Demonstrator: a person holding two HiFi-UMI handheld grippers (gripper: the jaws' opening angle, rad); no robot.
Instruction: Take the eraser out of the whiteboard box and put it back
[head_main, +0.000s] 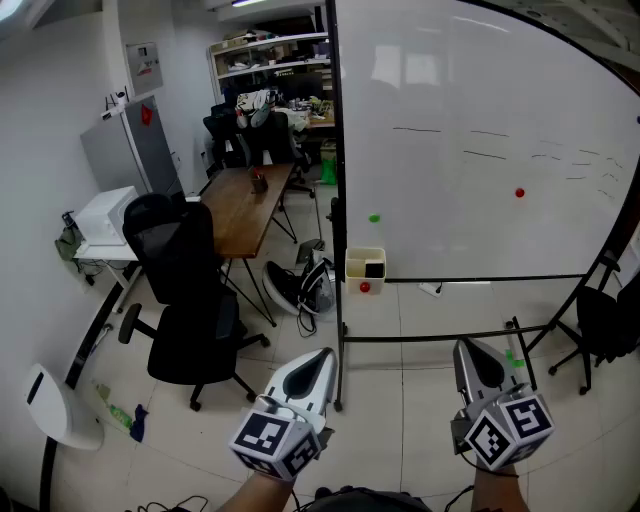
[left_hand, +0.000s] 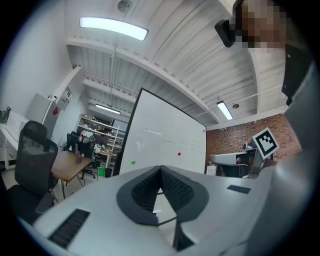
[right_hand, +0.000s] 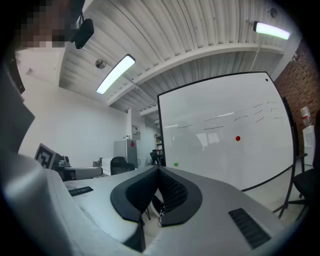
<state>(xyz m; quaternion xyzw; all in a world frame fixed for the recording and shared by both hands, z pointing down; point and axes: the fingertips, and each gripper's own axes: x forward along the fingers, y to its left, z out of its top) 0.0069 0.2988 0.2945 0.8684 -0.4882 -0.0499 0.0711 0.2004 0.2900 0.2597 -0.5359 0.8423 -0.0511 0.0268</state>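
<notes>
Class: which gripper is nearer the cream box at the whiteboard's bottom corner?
Left. The left gripper is below the box, slightly left; the right gripper is farther, below and well right.

Cluttered office under strip lights (left_hand: 114, 28).
Pale tiled floor (head_main: 420, 350), white walls (head_main: 50, 130); black office chair (head_main: 185, 290) beside a wooden table (head_main: 245, 205), loaded shelves (head_main: 268, 60) behind, big whiteboard (head_main: 480, 140) on a black frame, brick wall (left_hand: 225, 142) further off.
</notes>
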